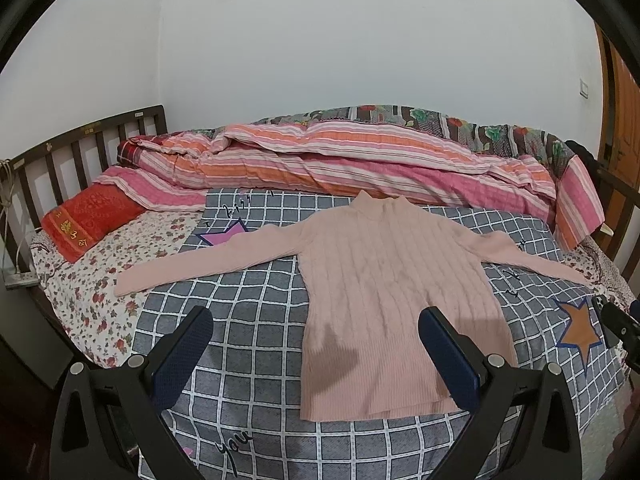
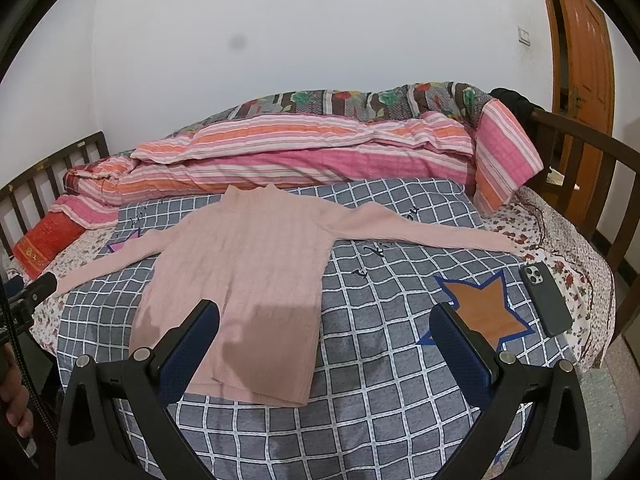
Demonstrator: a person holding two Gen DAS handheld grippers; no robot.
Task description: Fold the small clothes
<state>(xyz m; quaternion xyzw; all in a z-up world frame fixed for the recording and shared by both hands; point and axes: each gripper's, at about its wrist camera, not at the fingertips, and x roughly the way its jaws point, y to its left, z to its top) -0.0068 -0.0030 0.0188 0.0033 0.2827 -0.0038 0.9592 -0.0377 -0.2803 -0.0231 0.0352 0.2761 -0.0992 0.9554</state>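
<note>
Pink cable-knit sweater [image 1: 384, 280] lies flat, front up, on the grey checked blanket [image 1: 248, 344], collar toward the wall, both sleeves spread out wide, hem nearest me. My left tongs [image 1: 316, 344] hang above the blanket at the sweater's hem, fingers wide apart, nothing between them; the right-hand finger sits over the sweater's lower corner, whether touching I cannot tell. My right tongs [image 2: 324, 340] are also spread wide and empty, left-hand finger over the sweater's hem, the other over the orange star [image 2: 484, 312] printed on the blanket. The blanket covers the middle of the bed, over a floral sheet [image 1: 92, 292] that shows past the sweater's sleeve ends. Behind the sweater's collar, a rolled pink-and-orange striped quilt [image 1: 340, 160] runs along the white wall [image 1: 320, 40], a flowered cover behind it. Red pillow [image 1: 88, 220] lies beyond the sleeve nearest the slatted dark wood headboard [image 1: 80, 148]. A dark phone [image 2: 546, 300] lies face down on the sheet just beyond the other sleeve's cuff. Orange wooden door [image 2: 584, 44] stands past that side.
</note>
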